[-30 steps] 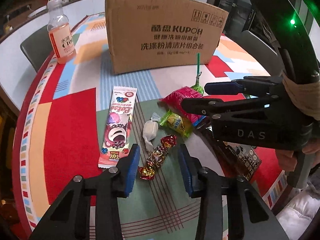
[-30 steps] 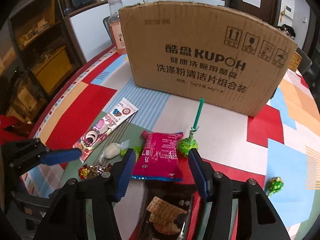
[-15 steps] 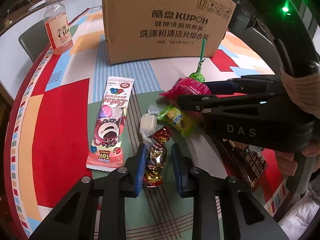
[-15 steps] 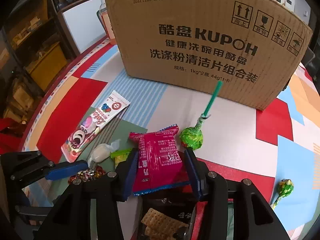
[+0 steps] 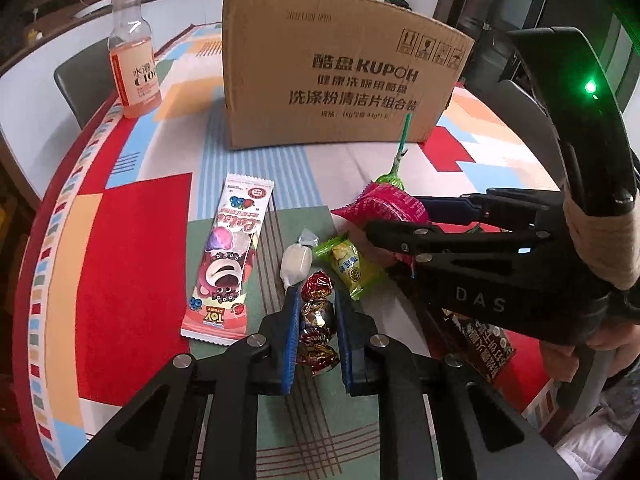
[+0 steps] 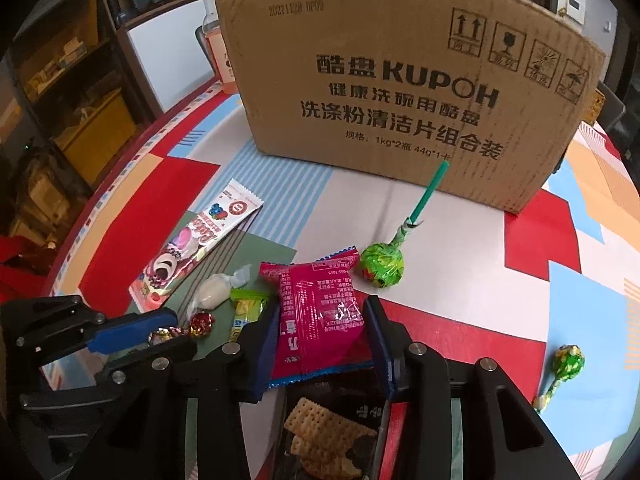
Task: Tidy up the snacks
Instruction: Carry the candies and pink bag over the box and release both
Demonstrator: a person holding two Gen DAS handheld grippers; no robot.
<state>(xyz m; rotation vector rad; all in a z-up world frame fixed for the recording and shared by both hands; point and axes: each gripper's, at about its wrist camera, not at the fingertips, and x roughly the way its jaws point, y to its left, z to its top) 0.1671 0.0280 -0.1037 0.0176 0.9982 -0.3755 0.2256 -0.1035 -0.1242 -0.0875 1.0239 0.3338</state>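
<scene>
Closing on two snacks at once, we have the left gripper (image 5: 316, 330) pinched tight on the string of foil-wrapped red and gold candies (image 5: 317, 326), blue pads pressing the middle of the string from both sides while it lies on the green patch of the patterned tablecloth (image 5: 132, 240). The right gripper (image 6: 322, 344) has its jaws just closing around the magenta plastic snack packet (image 6: 318, 316), which lies on the table over the top of a dark cracker pack (image 6: 328, 436); both pads look to be against the packet's edges, so we read it as gripped, though only lightly.

To do this well, we want a straight lift on the left: the candy string is limp, and its loose ends will dangle and may catch the white twisted sweet (image 5: 295, 266) or the yellow-green wrapped candy (image 5: 350, 268) just beside it. On the right, the packet is puffy and slick, so we should squeeze firmly enough that it buckles a little between the pads, then raise it clear of the cracker pack without dragging that along. The brown cardboard box (image 6: 400, 80) stands well behind the snacks, the likely home for both, and the green lollipop (image 6: 382, 266) sits near the packet's far corner, so we keep clear of it.
</scene>
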